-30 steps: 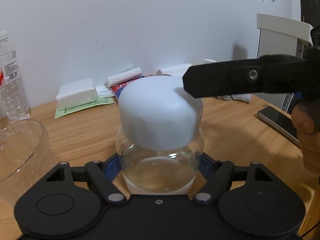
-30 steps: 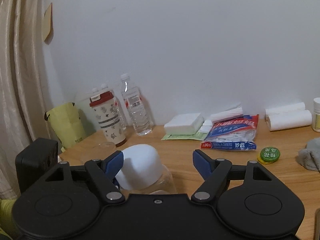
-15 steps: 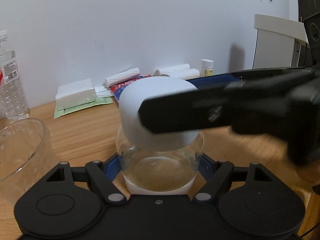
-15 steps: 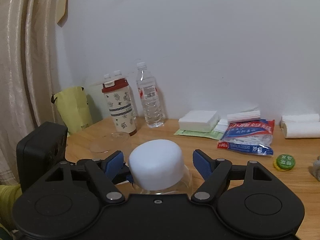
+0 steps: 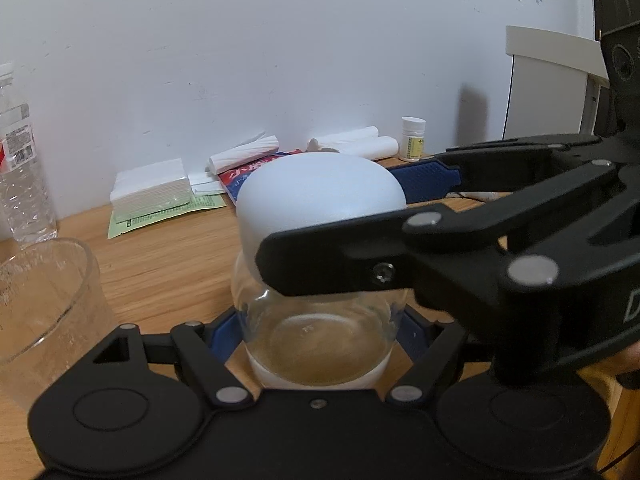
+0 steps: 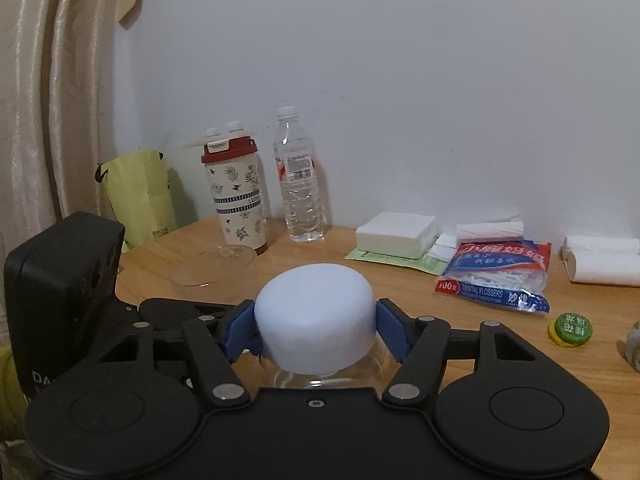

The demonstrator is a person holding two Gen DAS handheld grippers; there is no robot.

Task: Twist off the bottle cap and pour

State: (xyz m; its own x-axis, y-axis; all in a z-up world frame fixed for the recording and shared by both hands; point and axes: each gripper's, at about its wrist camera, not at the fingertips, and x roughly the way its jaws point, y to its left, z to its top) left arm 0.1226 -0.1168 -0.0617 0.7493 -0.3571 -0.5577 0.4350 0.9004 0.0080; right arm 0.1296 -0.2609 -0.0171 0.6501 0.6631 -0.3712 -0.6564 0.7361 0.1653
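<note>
Since half a second ago the right gripper (image 6: 316,328) has slid further in over the cap (image 6: 315,318) and drawn its blue pads (image 6: 236,330) together until they press its two sides; a second ago they stood wide apart, well short of it. The bottle (image 5: 320,328) has kept its place, upright on the table (image 5: 168,256), its clear round body clamped low between the fingers of the left gripper (image 5: 320,330); the wide white cap sits square on its neck, and whether it is screwed tight or loose cannot be told.

The step in hand looks to be turning the cap; to do it well, the right gripper should squeeze firmly and evenly, since the cap is smooth and domed and the pads could ride up and slip off; turn about the bottle's upright axis, without tilting; the left gripper must hold hard so the slick body does not spin with the cap.

Outward from the bottle: in the left view a clear cup (image 5: 44,300) stands at nine o'clock, just beside it, a fair place to pour; at eleven o'clock lies a stack of napkins (image 5: 150,190); at one o'clock a small pill bottle (image 5: 413,139) stands by the wall; a water bottle (image 5: 20,184) stands at ten o'clock.
</note>
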